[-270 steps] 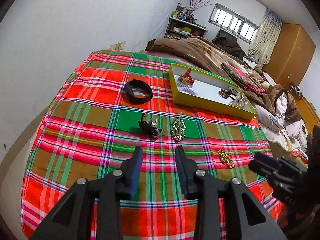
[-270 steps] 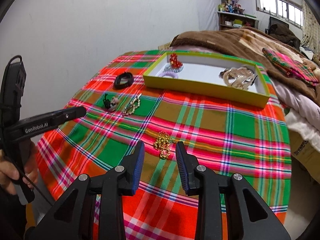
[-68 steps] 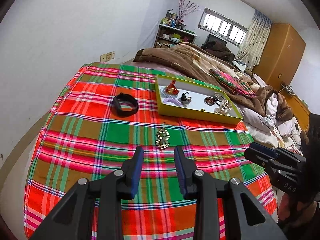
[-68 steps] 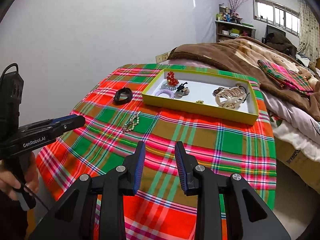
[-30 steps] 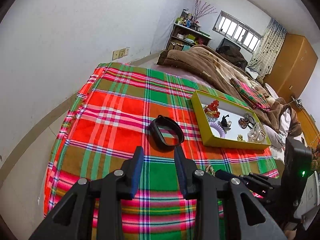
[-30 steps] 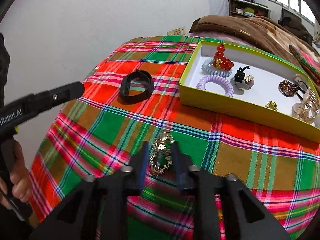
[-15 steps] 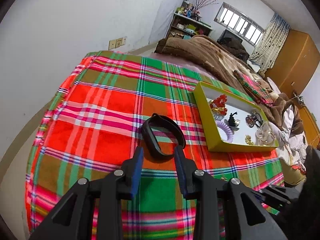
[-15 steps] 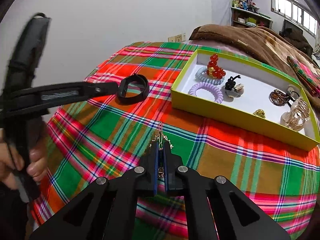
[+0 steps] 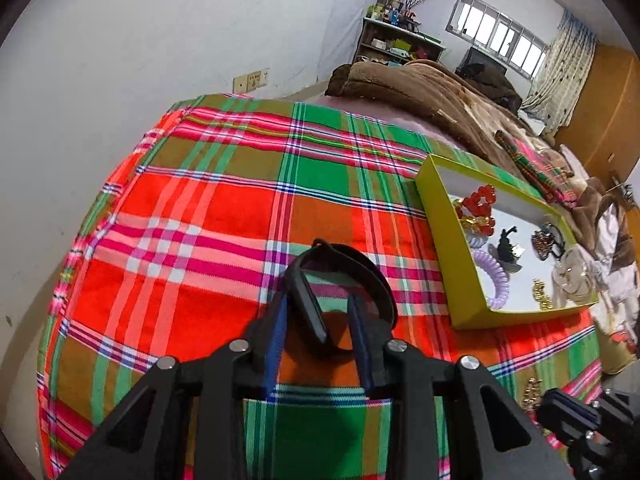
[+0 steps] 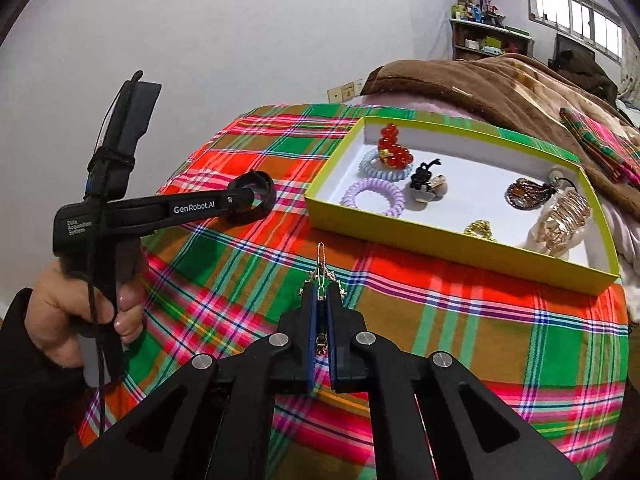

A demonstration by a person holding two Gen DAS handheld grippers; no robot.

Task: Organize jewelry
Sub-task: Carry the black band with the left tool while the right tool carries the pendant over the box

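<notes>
Pinching a gold brooch [image 10: 320,270] in the clenched right claw [image 10: 320,304]; straddling a black wristband [image 9: 340,280] with the released left claw [image 9: 318,320].

Open plaid tablecloth [image 10: 460,320] between right gripper [image 10: 320,292] and yellow-green tray [image 10: 440,236]; low tray wall across the way; left gripper [image 10: 240,200] and black band [image 10: 264,196] off leftward.

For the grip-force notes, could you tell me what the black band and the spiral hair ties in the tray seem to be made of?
Black band: probably rubber or silicone, matte, smooth, holding its loop shape.
Purple spiral hair tie and pale blue one: likely glossy plastic coil, with translucent sheen on the turns.
Neither can be confirmed by look alone.
</notes>
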